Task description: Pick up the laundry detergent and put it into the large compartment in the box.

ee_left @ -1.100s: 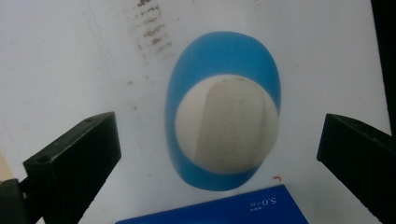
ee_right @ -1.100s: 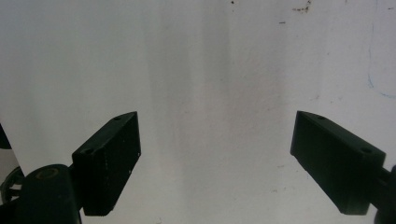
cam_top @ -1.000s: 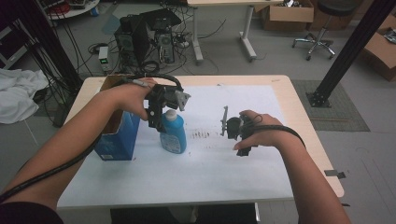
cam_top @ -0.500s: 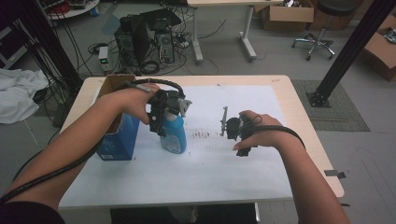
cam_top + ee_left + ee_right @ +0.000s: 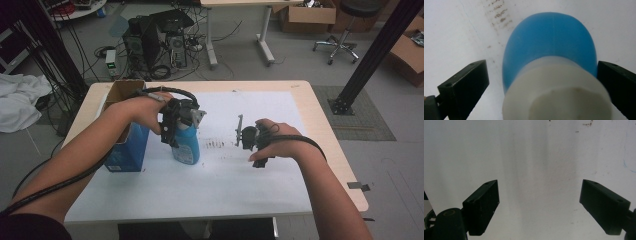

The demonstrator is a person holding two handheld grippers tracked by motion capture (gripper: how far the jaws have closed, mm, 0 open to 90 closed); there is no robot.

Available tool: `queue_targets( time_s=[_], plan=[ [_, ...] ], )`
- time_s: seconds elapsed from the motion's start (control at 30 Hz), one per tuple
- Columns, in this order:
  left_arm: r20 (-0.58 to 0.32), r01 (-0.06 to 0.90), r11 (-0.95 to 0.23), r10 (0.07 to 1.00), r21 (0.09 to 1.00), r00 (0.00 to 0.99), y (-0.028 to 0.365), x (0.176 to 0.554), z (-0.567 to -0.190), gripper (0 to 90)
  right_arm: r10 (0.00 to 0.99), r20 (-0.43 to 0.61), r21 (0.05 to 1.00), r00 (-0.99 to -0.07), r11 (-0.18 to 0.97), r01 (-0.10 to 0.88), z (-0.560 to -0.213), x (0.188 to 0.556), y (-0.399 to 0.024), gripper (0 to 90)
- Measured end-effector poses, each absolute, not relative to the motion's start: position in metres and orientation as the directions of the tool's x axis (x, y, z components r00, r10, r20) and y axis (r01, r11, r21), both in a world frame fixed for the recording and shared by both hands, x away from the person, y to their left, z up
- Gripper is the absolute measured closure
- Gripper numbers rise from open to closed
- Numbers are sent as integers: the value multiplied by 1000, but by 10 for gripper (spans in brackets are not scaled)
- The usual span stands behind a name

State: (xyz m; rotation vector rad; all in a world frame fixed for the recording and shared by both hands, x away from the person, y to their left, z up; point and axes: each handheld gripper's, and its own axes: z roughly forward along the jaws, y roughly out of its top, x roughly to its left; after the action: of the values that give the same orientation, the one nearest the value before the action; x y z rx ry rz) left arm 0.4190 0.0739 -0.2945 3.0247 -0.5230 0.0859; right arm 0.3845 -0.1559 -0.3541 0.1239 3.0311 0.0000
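My left gripper [image 5: 179, 125] hangs straight over the blue bottle [image 5: 186, 145], looking down its length, and my jaws stand wide to either side of its white cap [image 5: 556, 92]: the one on the right of my view sits close against the bottle's blue shoulder, while the other stands clear with bare white sheet showing between it and the bottle. I judge I am placed this way so that a closing squeeze would take the neck just under the cap, but nothing is pinched yet and whether the near jaw actually touches I cannot tell. The bottle stands upright on the white sheet [image 5: 225, 185], just beside the blue carton [image 5: 127, 150], which lies on the far side of my left hand; that neighbour leaves little room on that side, so any lift is best made straight up. My right gripper [image 5: 250, 137] rests low over the sheet well apart from the bottle, jaws spread wide and holding nothing, with only smudged white surface between them. Ahead of and around those jaws the sheet is open, and the table's edge [image 5: 345, 165] is well off.
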Motion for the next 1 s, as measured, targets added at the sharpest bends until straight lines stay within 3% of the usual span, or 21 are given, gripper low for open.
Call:
queue_targets(
  time_s=[0.5, 1.0],
  plan=[
    [77, -349, -935, -345, 54, 935, 73, 420, -300, 50, 84, -106, -2, -991, 996, 85, -358, 386, -155, 162],
    [76, -366, -930, -362, 46, 929, 72, 419, -300, 151, 85, -106, -9, -991, 996, 86, -360, 387, -155, 162]
  ],
)
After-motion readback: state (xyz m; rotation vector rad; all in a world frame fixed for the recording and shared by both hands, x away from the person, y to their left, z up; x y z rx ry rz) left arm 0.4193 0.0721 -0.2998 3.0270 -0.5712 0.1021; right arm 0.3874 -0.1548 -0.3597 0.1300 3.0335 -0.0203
